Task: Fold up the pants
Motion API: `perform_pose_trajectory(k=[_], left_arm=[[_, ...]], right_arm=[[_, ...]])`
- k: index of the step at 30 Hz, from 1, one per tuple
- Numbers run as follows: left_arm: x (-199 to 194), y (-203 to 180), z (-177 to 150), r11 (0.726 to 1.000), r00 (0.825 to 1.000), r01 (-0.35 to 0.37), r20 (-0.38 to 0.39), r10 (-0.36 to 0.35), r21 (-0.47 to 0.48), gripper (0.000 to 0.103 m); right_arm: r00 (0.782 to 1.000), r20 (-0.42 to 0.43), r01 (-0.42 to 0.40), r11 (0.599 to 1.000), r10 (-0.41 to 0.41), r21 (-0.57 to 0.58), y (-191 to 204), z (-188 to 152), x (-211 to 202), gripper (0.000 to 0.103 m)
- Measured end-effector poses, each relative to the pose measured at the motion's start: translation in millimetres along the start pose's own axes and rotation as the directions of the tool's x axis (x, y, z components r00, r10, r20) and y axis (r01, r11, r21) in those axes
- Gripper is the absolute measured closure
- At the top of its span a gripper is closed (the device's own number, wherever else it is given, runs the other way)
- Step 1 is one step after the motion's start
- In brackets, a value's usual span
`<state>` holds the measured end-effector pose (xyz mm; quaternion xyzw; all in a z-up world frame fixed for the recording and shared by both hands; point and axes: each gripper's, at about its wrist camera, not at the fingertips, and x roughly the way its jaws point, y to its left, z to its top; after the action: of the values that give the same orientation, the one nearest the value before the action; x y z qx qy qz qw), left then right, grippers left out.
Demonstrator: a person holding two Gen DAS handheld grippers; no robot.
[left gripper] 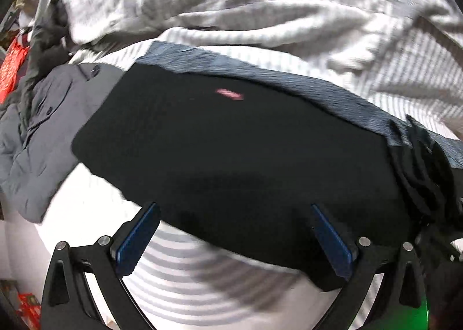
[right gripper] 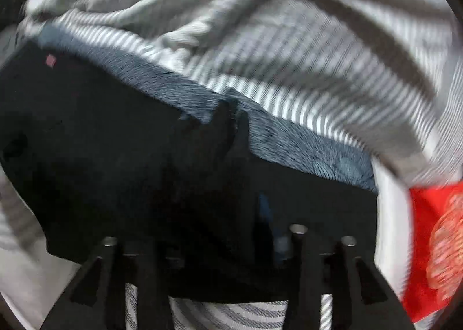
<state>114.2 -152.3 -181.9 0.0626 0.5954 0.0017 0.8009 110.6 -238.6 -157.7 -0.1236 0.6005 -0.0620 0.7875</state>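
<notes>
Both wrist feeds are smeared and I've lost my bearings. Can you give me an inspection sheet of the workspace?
Surface: grey-and-white striped bedding, rumpled at the far side.
Job's things: black pants folded into a flat block with a small pink label, lying on a blue-grey textured cloth.
Clutter: grey buttoned shirt heaped left of the pants; red patterned item at the right edge.
Grippers: left gripper jaws wide apart, holding nothing; right gripper too dark and blurred against the pants to judge.
Cables: nothing seen.
Surroundings: red packaging at the far left, blurred.
</notes>
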Motion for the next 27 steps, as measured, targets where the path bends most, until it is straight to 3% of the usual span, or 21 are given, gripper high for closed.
perform_pose_trajectory(k=[2,7,11,14,18,22,25,27], left_arm=[[4,13,4,1.0,1.0,-0.005,-0.003,0.005,-0.016,0.0],[1,15,13,1.0,1.0,0.022,-0.002,-0.022,-0.013,0.0],[-6,-15,22,0.991,0.994,0.103,0.019,-0.105,0.085,0.0],[-7,-41,21,0.979,0.989,0.146,0.014,-0.15,0.144,0.0],[-3,-57,20,0.974,0.985,0.17,-0.006,-0.172,0.152,0.0],[2,-55,21,0.978,0.989,0.146,-0.012,-0.145,0.149,0.0],[8,-41,22,0.984,0.993,0.119,-0.02,-0.118,0.131,0.0],[10,-33,19,0.987,0.994,0.105,-0.027,-0.102,0.121,0.0]], right_arm=[[0.998,0.046,-0.038,0.998,0.04,-0.04,7,-5,-19,0.033],[0.977,0.115,-0.165,0.977,0.181,-0.135,10,-25,-65,0.033],[0.976,0.079,-0.203,0.979,0.202,0.005,-36,-29,-64,0.033],[0.981,0.056,-0.191,0.979,0.187,0.075,-68,-25,-51,0.033],[0.976,0.109,-0.184,0.981,0.19,-0.061,-56,-22,-51,0.033],[0.975,0.158,-0.13,0.977,0.157,-0.169,-25,-18,-46,0.033],[0.979,0.156,-0.102,0.98,0.129,-0.17,-17,-8,-31,0.039],[0.982,0.105,-0.139,0.978,0.156,-0.155,-18,0,-15,0.064]])
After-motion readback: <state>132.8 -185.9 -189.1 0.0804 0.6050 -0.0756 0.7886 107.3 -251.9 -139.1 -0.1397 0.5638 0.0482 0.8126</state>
